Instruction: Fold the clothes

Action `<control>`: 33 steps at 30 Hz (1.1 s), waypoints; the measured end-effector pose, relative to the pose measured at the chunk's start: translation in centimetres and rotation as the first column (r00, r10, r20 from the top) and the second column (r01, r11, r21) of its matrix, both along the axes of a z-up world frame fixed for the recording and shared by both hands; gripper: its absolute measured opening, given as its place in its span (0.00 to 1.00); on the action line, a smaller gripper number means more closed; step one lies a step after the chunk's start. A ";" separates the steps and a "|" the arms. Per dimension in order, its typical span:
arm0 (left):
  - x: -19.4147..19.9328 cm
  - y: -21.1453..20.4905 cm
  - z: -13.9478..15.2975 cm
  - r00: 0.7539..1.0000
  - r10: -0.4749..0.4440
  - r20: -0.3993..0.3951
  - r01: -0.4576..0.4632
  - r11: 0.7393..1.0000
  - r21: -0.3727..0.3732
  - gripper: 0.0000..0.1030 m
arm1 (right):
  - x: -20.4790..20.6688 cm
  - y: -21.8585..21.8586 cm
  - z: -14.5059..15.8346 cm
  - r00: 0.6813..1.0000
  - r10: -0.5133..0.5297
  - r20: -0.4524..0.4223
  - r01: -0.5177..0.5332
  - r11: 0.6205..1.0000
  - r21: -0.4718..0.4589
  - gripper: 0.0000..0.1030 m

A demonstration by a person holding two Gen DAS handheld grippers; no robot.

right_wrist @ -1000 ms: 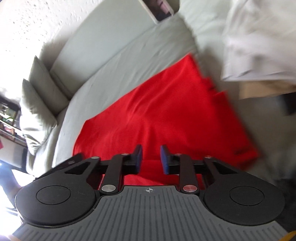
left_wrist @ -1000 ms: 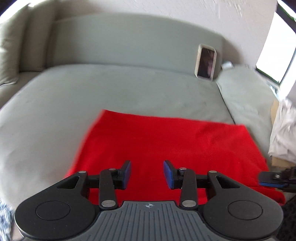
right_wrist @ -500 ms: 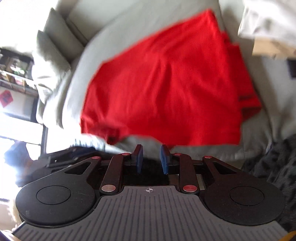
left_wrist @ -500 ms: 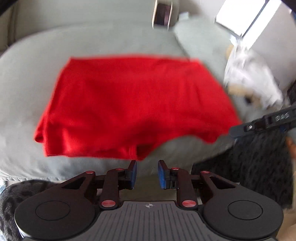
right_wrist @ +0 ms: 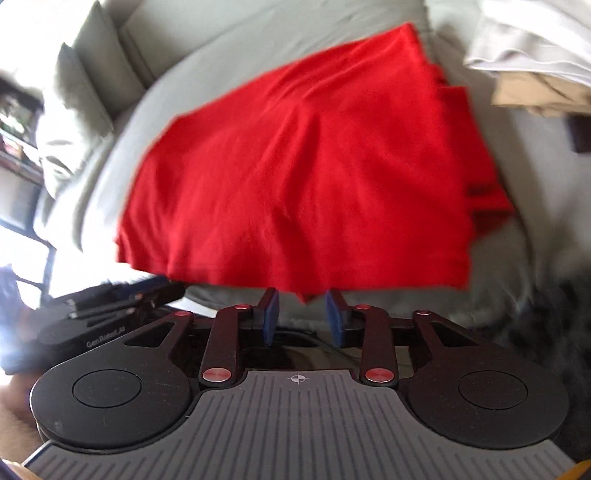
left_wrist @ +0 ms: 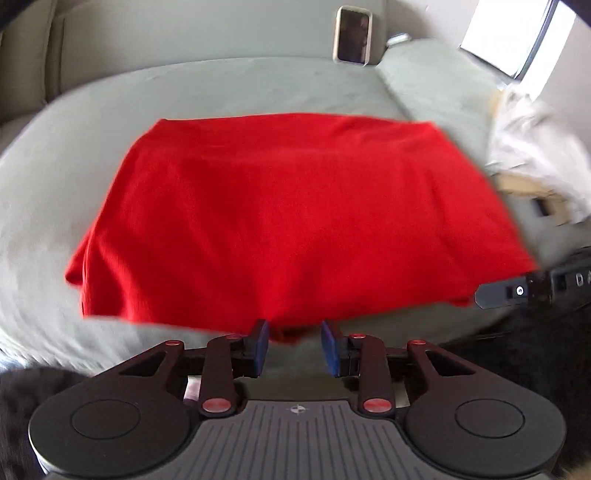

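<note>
A red garment [left_wrist: 295, 214] lies folded into a broad rectangle on the grey sofa seat [left_wrist: 66, 155]. Its front hem hangs slightly over the seat's near edge. My left gripper [left_wrist: 294, 345] is open at that hem near its middle, with a small fold of red cloth just beyond the blue pads and nothing held. In the right wrist view the red garment [right_wrist: 314, 166] fills the centre. My right gripper [right_wrist: 301, 314] is open too, a red corner hanging just ahead of its tips. Each gripper shows in the other's view: left gripper [right_wrist: 122, 299], right gripper [left_wrist: 517, 291].
A phone [left_wrist: 352, 35] leans against the sofa back. A heap of white clothes [right_wrist: 535, 37] sits on a tan item [right_wrist: 535, 96] to the right of the garment. Grey cushions [right_wrist: 85, 74] stand at the far left. Dark fuzzy fabric [left_wrist: 535, 350] lies below the seat's edge.
Both grippers drew back from above the red garment to the seat's near edge, then came slightly closer. The left jaws are narrower than a second ago. The garment lies as before.
</note>
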State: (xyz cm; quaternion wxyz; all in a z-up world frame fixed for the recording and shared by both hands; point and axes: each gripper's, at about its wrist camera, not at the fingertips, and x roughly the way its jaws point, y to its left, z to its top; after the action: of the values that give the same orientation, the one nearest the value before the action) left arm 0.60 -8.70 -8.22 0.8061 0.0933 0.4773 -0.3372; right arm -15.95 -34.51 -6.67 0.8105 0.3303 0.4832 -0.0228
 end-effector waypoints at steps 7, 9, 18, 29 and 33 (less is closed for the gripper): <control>1.7 -0.9 3.2 0.981 0.165 0.106 -0.157 0.985 -0.075 0.40 | -0.6 -3.8 3.8 0.949 -0.250 0.194 0.264 0.963 -0.049 0.44; 2.1 -1.8 4.1 0.979 0.158 0.131 -0.149 0.986 -0.077 0.45 | -0.1 -4.7 4.3 0.928 -0.299 0.224 0.317 0.947 -0.048 0.44; 4.2 -10.3 2.6 0.973 0.065 0.222 -0.033 0.989 -0.144 0.39 | 7.0 -9.0 0.5 0.852 -0.422 0.310 0.427 0.903 0.053 0.09; 3.3 -14.3 -0.8 0.980 -0.072 0.188 0.092 0.991 -0.099 0.16 | 12.5 -11.7 -5.8 0.873 -0.452 0.184 0.478 0.867 -0.142 0.00; 3.6 -14.3 -0.7 0.981 -0.074 0.177 0.092 0.991 -0.095 0.18 | 11.6 -10.1 -3.0 0.870 -0.444 0.215 0.491 0.822 -0.288 0.05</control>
State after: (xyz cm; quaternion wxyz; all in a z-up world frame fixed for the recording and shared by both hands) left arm 4.18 -23.01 -8.93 0.8333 0.1003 0.3833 -0.3856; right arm -4.37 -44.64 -9.63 0.8552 0.2979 0.3189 -0.2795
